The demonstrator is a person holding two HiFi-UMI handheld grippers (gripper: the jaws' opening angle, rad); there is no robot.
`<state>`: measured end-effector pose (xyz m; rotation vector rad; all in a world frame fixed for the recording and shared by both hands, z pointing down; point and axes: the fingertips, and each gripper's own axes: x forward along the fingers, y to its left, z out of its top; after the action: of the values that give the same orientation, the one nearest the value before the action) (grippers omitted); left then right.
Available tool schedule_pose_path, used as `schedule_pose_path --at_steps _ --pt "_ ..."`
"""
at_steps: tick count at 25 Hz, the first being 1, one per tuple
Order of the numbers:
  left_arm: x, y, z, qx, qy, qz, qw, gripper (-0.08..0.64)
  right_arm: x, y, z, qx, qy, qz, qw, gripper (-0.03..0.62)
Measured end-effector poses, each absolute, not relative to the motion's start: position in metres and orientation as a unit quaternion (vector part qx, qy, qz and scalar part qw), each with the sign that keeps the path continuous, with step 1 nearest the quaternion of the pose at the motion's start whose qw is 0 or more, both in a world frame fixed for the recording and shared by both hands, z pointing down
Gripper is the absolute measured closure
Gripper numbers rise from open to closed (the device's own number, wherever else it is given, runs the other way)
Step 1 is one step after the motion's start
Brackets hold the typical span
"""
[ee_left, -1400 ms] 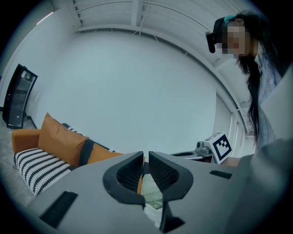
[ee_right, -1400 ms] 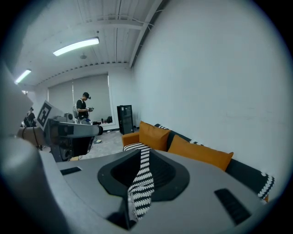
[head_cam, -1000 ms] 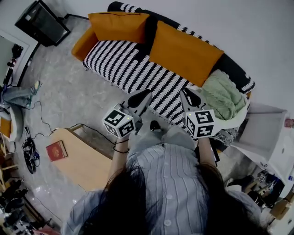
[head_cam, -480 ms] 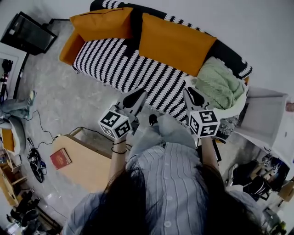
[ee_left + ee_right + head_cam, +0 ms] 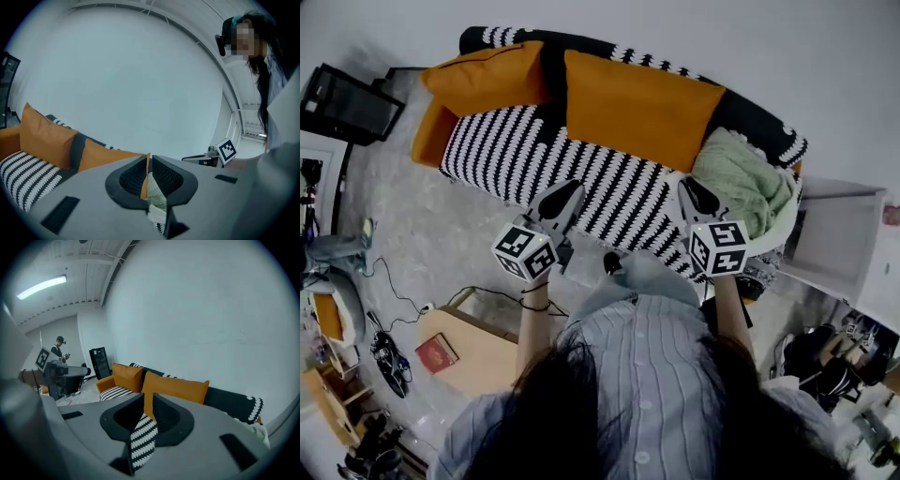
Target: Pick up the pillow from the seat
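Two orange pillows lean on the sofa's back: the large one (image 5: pixel 637 108) (image 5: pixel 176 387) at mid-sofa and a smaller one (image 5: pixel 487 75) (image 5: pixel 126 376) at the left end. Both stand above the black-and-white striped seat (image 5: pixel 534 164). My left gripper (image 5: pixel 565 190) (image 5: pixel 149 161) hovers over the seat's front edge, shut and empty, below the gap between the pillows. My right gripper (image 5: pixel 694 190) (image 5: pixel 147 401) is shut and empty too, near the seat's right part beside a green blanket (image 5: pixel 745 183). Neither gripper touches a pillow.
A black screen (image 5: pixel 347 98) stands on the floor at the left. A wooden table (image 5: pixel 483 361) with a red book (image 5: pixel 437 352) is behind my left arm. A white box (image 5: pixel 839 234) sits right of the sofa. Cables and clutter lie on the floor.
The head view has swung, so the sofa sits further left and higher in the picture. Both grippers stay shut over the seat's front edge, the left one slightly further left.
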<state>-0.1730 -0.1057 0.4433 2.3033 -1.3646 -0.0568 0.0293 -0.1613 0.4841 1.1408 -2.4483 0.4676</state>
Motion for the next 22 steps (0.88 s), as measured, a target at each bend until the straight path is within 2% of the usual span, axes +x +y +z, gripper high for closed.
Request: schedule_pose_path --at_steps 6,15,22 --pt "-0.173 -0.168 0.444 0.841 -0.492 -0.001 0.226 0.535 0.056 -0.231 0.484 0.439 -0.865 0.163 0.178 0.528" --pt "-0.177 -0.228 0.462 0.832 -0.503 0.024 0.233 0.534 0.081 -0.311 0.523 0.434 -0.855 0.192 0.207 0.528" --pt "-0.202 -0.275 0.489 0.844 -0.473 0.065 0.246 0.534 0.096 -0.365 0.552 0.481 -0.826 0.233 0.180 0.528"
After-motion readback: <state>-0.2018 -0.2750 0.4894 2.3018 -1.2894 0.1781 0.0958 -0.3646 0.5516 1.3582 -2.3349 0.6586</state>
